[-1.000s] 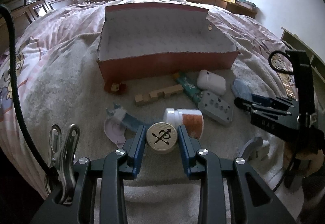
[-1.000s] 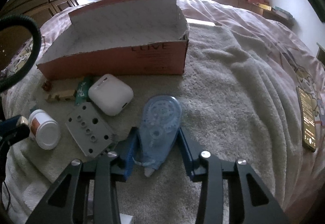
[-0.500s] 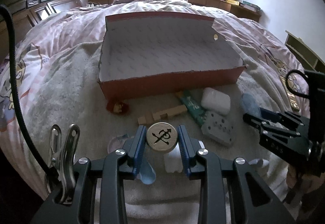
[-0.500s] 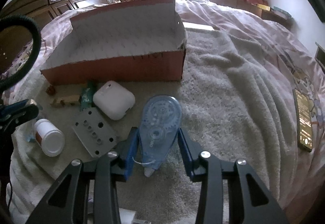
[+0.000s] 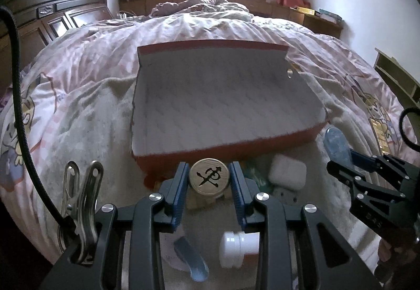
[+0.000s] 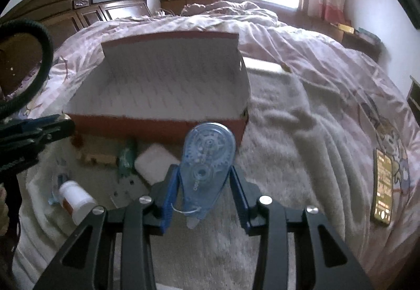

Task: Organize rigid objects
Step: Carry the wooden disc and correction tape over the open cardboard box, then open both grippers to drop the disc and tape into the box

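My left gripper (image 5: 209, 179) is shut on a round wooden chess piece (image 5: 209, 176) with a black character, held in the air in front of the red box (image 5: 225, 150). My right gripper (image 6: 204, 177) is shut on a blue correction tape dispenser (image 6: 207, 158), lifted near the box's right front corner (image 6: 157, 122). The box is open, white inside and empty. The right gripper with the dispenser (image 5: 338, 148) shows at the right of the left wrist view.
On the towel before the box lie a white earbud case (image 5: 287, 174), a white pill bottle (image 5: 236, 248), a grey perforated plate (image 6: 126, 187), a green tube (image 6: 126, 158), a wooden block (image 6: 97, 157) and a blue clip (image 5: 191, 261). A phone (image 6: 383, 185) lies at the right.
Both grippers have risen off the towel with their objects and moved toward the box. The chess piece and the tape dispenser now hang above the other items.
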